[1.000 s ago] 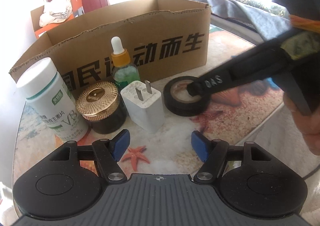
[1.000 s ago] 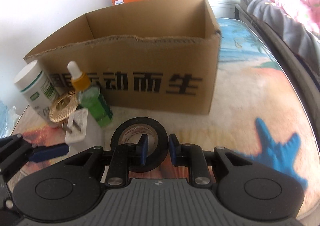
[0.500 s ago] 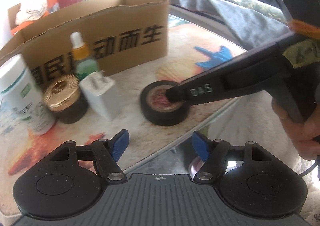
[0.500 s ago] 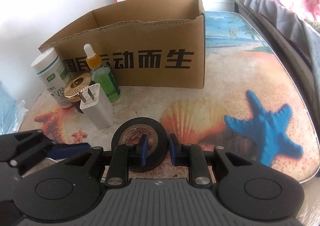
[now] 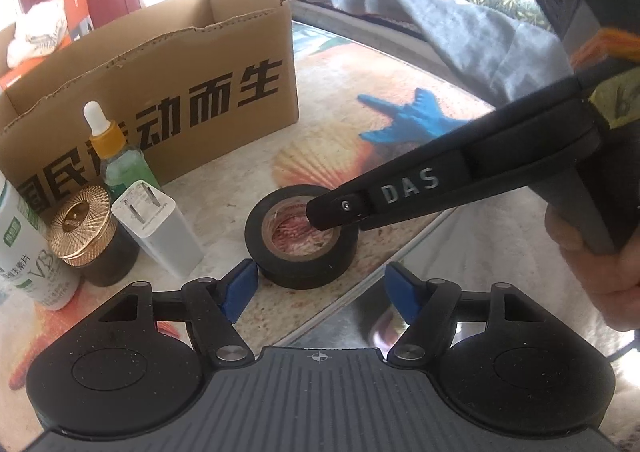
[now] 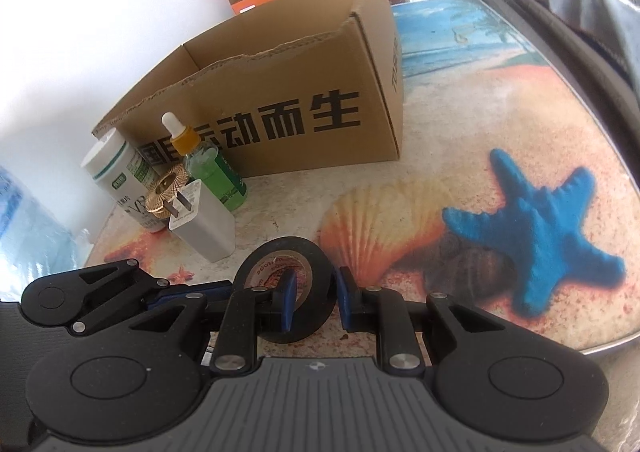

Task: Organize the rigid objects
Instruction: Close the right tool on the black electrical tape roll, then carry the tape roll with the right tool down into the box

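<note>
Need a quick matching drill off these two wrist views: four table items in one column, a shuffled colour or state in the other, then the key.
Items:
1. tape roll
2. dropper bottle
3. charger plug
4. cardboard box

States:
A. white, two prongs up
B. open top, black characters on its side
C. black, one wall clamped in the right claw
D. green, orange collar, white tip

Pairs: 1-C, 2-D, 3-A, 4-B
</note>
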Demonstrator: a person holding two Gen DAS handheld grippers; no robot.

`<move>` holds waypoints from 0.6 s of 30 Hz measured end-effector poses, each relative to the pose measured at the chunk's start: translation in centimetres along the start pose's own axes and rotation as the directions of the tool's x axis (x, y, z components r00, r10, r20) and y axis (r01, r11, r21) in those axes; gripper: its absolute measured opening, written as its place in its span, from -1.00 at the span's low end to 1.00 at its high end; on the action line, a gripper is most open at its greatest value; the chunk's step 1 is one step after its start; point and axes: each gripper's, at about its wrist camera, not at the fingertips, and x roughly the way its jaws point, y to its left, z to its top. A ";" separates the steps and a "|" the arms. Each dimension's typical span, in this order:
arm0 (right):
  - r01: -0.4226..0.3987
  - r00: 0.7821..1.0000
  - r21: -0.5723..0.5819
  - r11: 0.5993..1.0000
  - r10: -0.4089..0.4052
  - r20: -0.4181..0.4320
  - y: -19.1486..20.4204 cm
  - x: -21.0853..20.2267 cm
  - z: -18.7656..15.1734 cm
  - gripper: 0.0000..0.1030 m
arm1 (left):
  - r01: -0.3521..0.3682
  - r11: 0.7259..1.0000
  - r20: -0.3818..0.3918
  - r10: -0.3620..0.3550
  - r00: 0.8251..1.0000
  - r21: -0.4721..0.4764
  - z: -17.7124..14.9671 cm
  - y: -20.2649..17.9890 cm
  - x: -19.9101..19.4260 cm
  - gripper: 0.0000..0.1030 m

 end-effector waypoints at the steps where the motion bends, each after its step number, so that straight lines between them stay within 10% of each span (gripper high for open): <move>1: -0.014 1.000 0.009 1.000 0.014 -0.004 -0.2 0.1 0.1 -0.56 | 0.004 1.000 -0.001 -0.004 1.000 -0.008 0.1 0.1 -0.1 0.38; 18: -0.105 0.994 0.064 0.992 0.106 -0.017 -2.1 0.1 0.3 -0.59 | -0.034 0.999 -0.017 0.033 0.999 -0.041 1.6 0.2 1.5 0.39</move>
